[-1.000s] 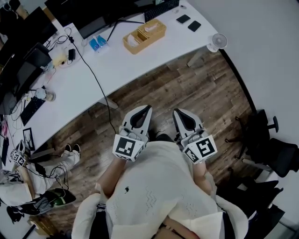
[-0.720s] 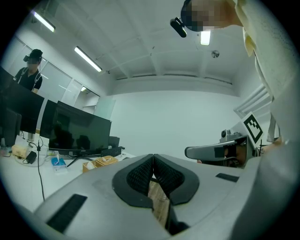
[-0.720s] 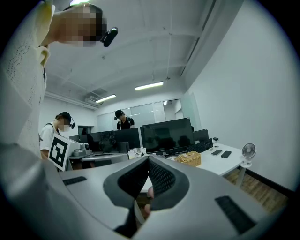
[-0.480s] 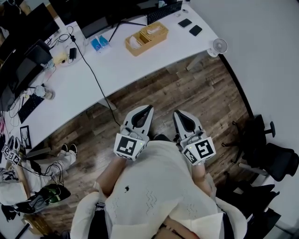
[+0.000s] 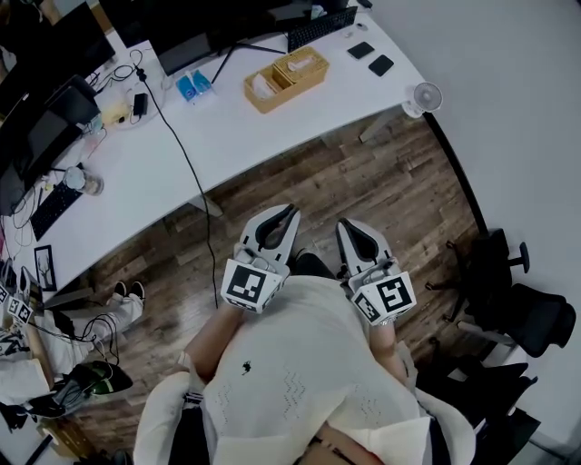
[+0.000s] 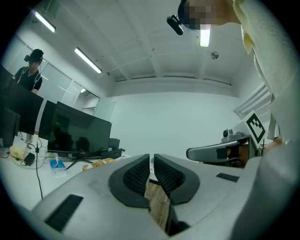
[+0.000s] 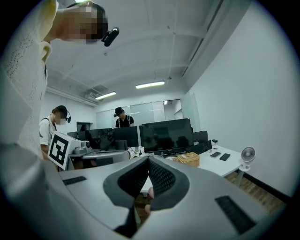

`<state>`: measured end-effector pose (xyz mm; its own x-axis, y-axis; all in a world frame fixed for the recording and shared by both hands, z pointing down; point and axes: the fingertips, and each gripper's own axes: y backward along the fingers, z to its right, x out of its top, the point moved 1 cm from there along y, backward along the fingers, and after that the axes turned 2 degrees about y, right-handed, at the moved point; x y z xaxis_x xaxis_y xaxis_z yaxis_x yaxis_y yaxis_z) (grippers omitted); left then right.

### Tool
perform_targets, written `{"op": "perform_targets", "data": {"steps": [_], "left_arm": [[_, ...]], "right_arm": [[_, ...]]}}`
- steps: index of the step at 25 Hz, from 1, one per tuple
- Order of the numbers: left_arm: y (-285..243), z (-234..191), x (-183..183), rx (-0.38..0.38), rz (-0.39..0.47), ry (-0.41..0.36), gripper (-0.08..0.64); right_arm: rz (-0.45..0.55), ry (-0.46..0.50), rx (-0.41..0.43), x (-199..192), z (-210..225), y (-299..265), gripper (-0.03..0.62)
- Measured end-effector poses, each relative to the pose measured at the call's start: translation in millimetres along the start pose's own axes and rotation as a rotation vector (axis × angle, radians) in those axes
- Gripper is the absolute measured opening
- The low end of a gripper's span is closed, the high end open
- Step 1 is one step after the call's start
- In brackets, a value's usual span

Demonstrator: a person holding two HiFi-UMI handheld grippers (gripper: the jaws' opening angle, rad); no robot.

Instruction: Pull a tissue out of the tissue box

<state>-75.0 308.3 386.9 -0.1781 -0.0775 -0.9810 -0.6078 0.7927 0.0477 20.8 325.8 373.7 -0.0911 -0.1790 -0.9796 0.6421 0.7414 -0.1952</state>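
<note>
Jaws on both the left gripper (image 5: 283, 216) and the right gripper (image 5: 346, 227) are sitting pressed together on nothing, hanging well back from the desk (image 5: 227, 136), where the tan tissue box (image 5: 283, 77) is lying straight ahead, lengthwise across, looking nearer the left one.

Head view. The desk (image 5: 254, 127) runs across the top, with the floor (image 5: 363, 182) before it. On the desk, the tissue box (image 5: 283, 75) stands toward the far edge. A keyboard (image 5: 322, 27) lies behind it, two phones (image 5: 381, 64) to its right and two small packets (image 5: 191, 86) to its left. A fan (image 5: 423, 97) stands just beside the desk's right end. A chair (image 5: 522, 313) stands at far right. The left hand-held gripper (image 5: 289, 211) and right hand-held gripper (image 5: 343, 224) hang side by side over the floor, well apart from the desk.
</note>
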Motion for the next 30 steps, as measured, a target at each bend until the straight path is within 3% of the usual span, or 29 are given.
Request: {"op": "perform_targets", "data": {"steps": [4, 6, 18, 24, 30], "left_arm": [[-3.6, -5.0, -0.8, -0.002, -0.011, -0.001, 0.03], [-5.9, -7.2, -3.5, -0.002, -0.024, 0.003, 0.08], [-25.3, -49.2, -6.1, 0.089, -0.038, -0.022, 0.081], [-61.5, -73.9, -4.9, 0.141, -0.03, 0.037, 0.08], [-111.4, -88.2, -3.9, 0.199, -0.023, 0.048, 0.08]], "right_arm": [[0.008, -0.013, -0.019, -0.5, 5.8, -1.8, 0.002], [0.009, -0.019, -0.026, -2.6, 9.6, -3.5, 0.002], [0.004, -0.033, 0.009, -7.9, 49.5, -49.2, 0.002], [-0.013, 0.01, 0.036, 2.0, 85.9, -84.0, 0.002], [-0.033, 0.021, 0.085, 10.4, 135.5, -111.3, 0.002]]}}
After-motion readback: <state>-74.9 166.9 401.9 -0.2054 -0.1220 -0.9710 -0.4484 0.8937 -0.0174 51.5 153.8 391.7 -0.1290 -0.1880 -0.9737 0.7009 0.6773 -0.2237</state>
